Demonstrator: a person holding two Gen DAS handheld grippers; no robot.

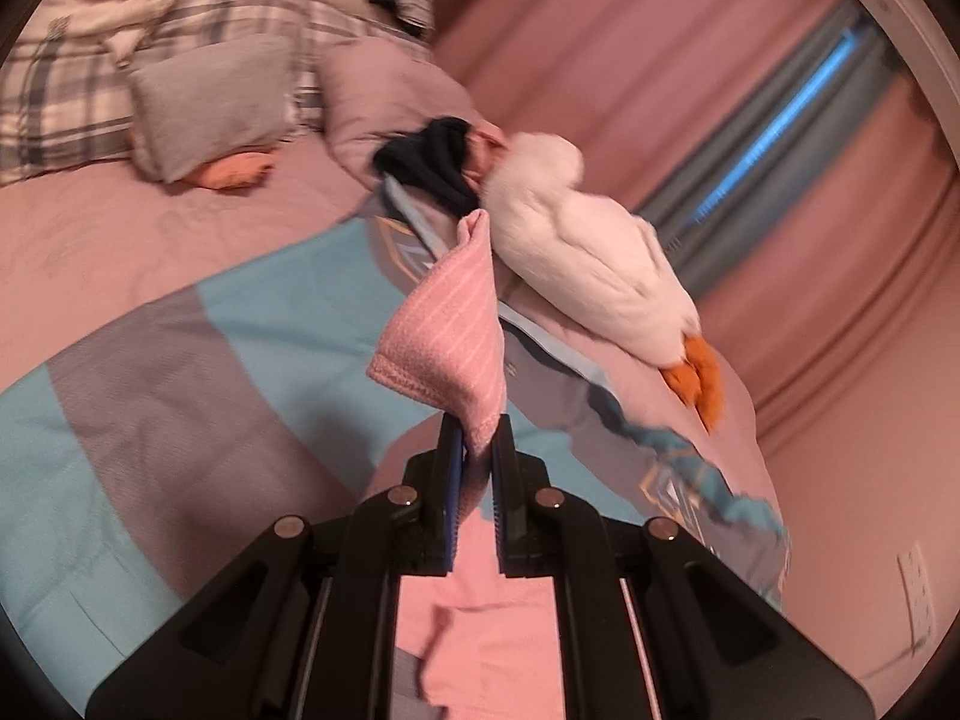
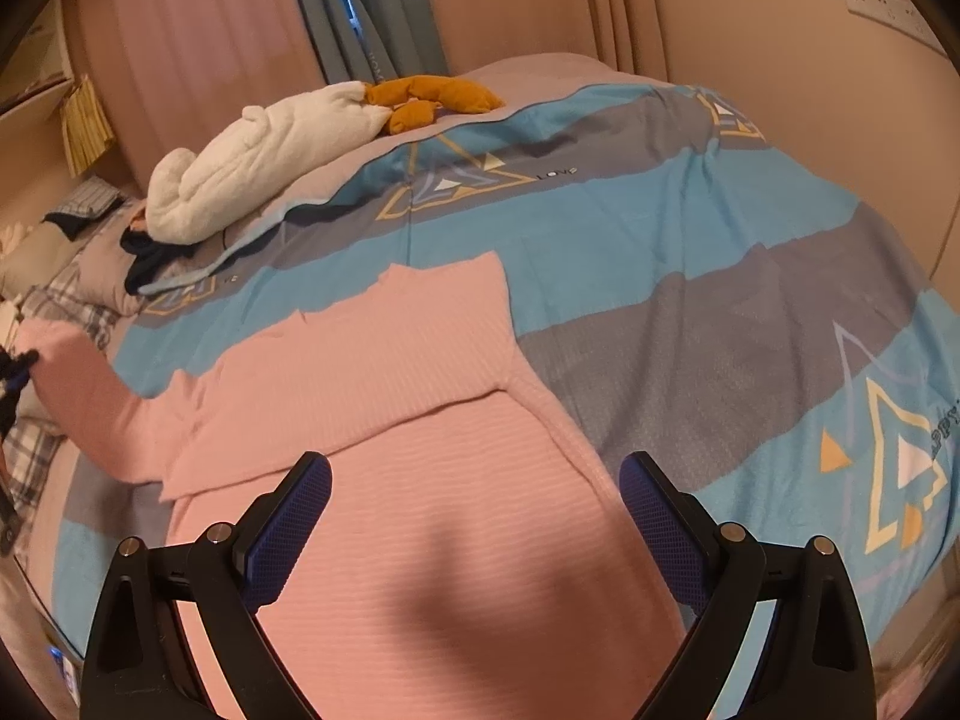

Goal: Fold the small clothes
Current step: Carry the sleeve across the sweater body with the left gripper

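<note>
A pink ribbed sweater point(image 2: 420, 480) lies flat on the bed, one sleeve point(image 2: 456, 324) folded across its chest. The other sleeve point(image 2: 90, 390) stretches to the far left, lifted off the bed. In the left wrist view my left gripper point(image 1: 477, 426) is shut on the cuff of that sleeve point(image 1: 444, 330), which stands up above the fingers. The left gripper point(image 2: 15, 372) also shows at the left edge of the right wrist view. My right gripper point(image 2: 474, 468) hangs open over the sweater's body, with nothing between its fingers.
The bed has a blue and grey striped cover point(image 2: 660, 228). A white plush goose point(image 1: 576, 252) with orange feet lies along the far side, beside a dark garment point(image 1: 432, 162). A grey pillow point(image 1: 210, 102) and plaid bedding point(image 1: 60, 102) sit at the head. Pink curtains point(image 1: 660, 60) hang behind.
</note>
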